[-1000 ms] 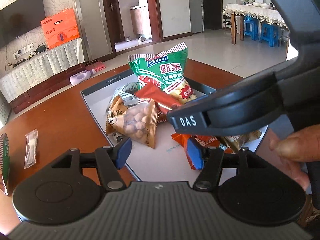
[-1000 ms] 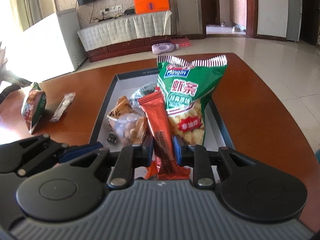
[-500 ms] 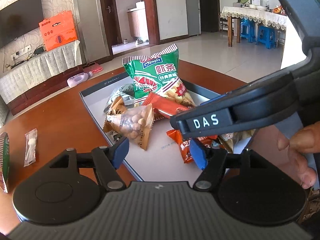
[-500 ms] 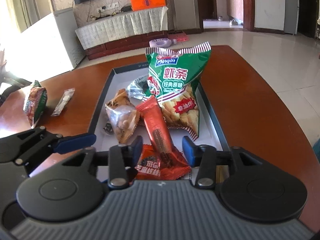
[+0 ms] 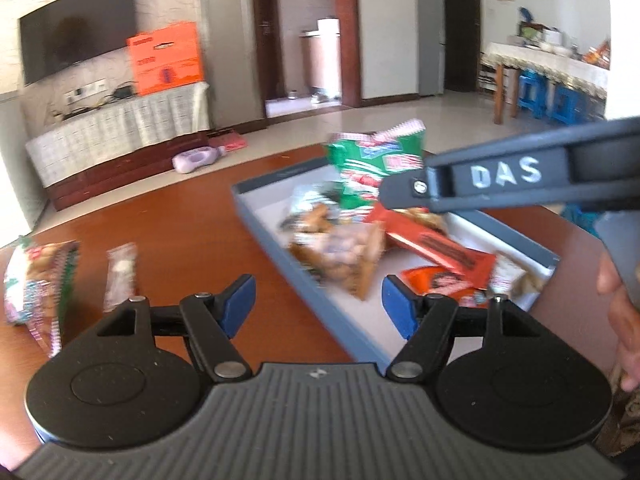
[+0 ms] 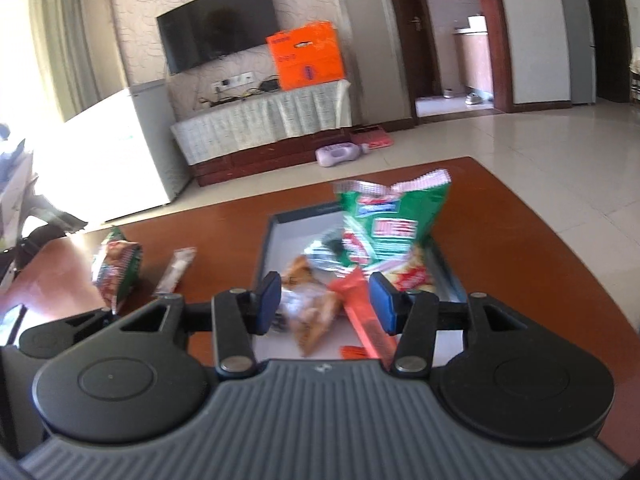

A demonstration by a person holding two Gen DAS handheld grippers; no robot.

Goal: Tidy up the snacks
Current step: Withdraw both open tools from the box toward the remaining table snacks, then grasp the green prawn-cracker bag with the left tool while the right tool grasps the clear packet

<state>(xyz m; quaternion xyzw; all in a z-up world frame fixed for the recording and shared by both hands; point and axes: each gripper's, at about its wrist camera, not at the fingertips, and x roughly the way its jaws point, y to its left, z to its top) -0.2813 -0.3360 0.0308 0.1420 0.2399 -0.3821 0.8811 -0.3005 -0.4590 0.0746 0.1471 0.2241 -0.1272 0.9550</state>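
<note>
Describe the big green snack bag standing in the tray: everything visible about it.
The big green glossy plastic snack bag stands roughly upright at the far end of the shallow blue-rimmed white-floored tray, leaning slightly. Its crimped top edge carries red-and-white stripes; below sit a blue logo patch and red-and-white label panels, blurred beyond reading. A clear window low down shows pale yellow snack pieces. It looks puffed and sealed. Smaller packets crowd against its base, including a long red wrapper. Neither gripper touches it.

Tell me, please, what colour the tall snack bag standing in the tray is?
Green, with a red-and-white striped top edge: the snack bag, clearest in the right wrist view.
</note>
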